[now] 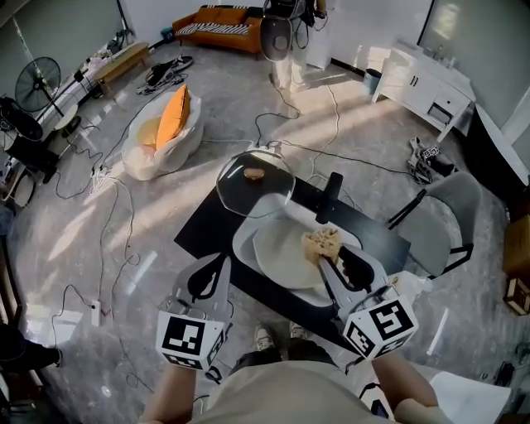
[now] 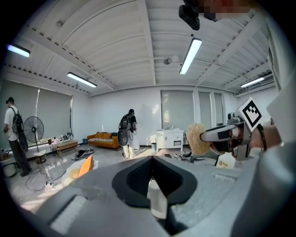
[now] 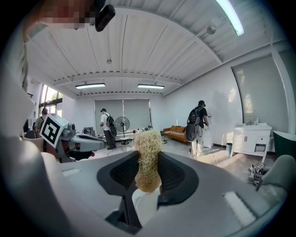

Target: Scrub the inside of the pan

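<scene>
**pan_guy:** ok so where's the pan (image 1: 281, 258) sitting?

**scrubwatch:** On the black counter (image 1: 203, 233), right in front of the person. The pale inside faces up and the black handle (image 1: 332, 195) points off toward the far side. There's a glass lid (image 1: 255, 184) with a brownish knob just beside it at the far left. From the head view its edge overlaps the pan's rim, so I can't tell if it leans on the rim or just lies next to it.

**pan_guy:** and the grippers?

**scrubwatch:** The right hand-held gripper (image 1: 330, 257) is clamped on a tan, fuzzy scrubber (image 1: 321, 242). Its own view shows the wad squeezed upright between the two jaws and sticking out past them. From above, the scrubber is over the far right part of the pan's inside. Touching the surface or just above it? Can't tell tbh.

**pan_guy:** left one?

**scrubwatch:** The left hand-held gripper (image 1: 217, 267) has its jaws pressed together with nothing in them. It's at the pan's near left side, with the tip close to the rim. Both grippers point away from the person, tipped a little downward.

**pan_guy:** anything else around?

**scrubwatch:** Mostly floor stuff. There's a white beanbag (image 1: 161, 137) with an orange cushion well off to the far left, and cables (image 1: 273, 124) all over. A grey chair (image 1: 443, 219) sits beside the counter on the right, and there's an orange sofa (image 1: 219, 25) way at the back.
</scene>
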`<action>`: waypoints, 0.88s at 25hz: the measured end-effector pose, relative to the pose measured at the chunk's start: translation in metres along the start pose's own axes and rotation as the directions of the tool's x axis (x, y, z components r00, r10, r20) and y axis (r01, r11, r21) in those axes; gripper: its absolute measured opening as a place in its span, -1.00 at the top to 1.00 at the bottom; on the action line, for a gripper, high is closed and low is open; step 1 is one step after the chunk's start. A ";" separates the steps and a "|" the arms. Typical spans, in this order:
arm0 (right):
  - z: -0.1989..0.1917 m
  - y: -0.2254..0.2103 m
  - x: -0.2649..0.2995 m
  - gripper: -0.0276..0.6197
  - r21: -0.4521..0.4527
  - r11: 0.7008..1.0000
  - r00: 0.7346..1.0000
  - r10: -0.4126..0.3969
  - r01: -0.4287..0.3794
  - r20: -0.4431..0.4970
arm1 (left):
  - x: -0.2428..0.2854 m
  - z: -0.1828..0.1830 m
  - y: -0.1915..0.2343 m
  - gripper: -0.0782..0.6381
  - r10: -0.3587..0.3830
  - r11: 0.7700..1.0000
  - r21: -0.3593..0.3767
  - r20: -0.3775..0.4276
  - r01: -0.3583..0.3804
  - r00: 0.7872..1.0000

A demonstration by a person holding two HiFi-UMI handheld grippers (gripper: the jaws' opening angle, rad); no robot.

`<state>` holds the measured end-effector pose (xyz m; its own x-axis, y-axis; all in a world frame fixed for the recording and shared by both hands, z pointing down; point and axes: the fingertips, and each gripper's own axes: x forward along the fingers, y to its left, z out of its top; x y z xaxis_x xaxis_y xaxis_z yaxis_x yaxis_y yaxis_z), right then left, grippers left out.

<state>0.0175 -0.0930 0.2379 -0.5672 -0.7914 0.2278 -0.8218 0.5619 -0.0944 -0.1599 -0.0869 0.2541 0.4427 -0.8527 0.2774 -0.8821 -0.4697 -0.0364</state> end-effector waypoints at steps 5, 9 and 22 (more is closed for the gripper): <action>-0.016 -0.028 0.019 0.51 0.040 0.999 0.999 0.035 -0.033 -0.040 | 0.025 -0.001 -0.002 0.78 0.008 0.998 -0.066 0.017 -0.007 1.000; -0.034 -0.044 0.040 0.51 0.068 0.996 0.995 0.062 -0.056 -0.082 | 0.056 -0.015 -0.006 0.69 0.000 0.996 -0.087 -0.040 -0.004 0.999; -0.110 -0.062 0.121 0.50 0.115 0.988 0.962 0.126 -0.100 -0.242 | 0.142 -0.118 0.009 0.46 -0.062 0.971 -0.237 -0.289 -0.008 0.955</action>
<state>0.0061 -0.1968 0.3778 -0.6361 -0.6325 0.4421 -0.7615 0.6070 -0.2273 -0.1243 -0.1857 0.4063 0.4312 -0.7192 0.5448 -0.8988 -0.3950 0.1900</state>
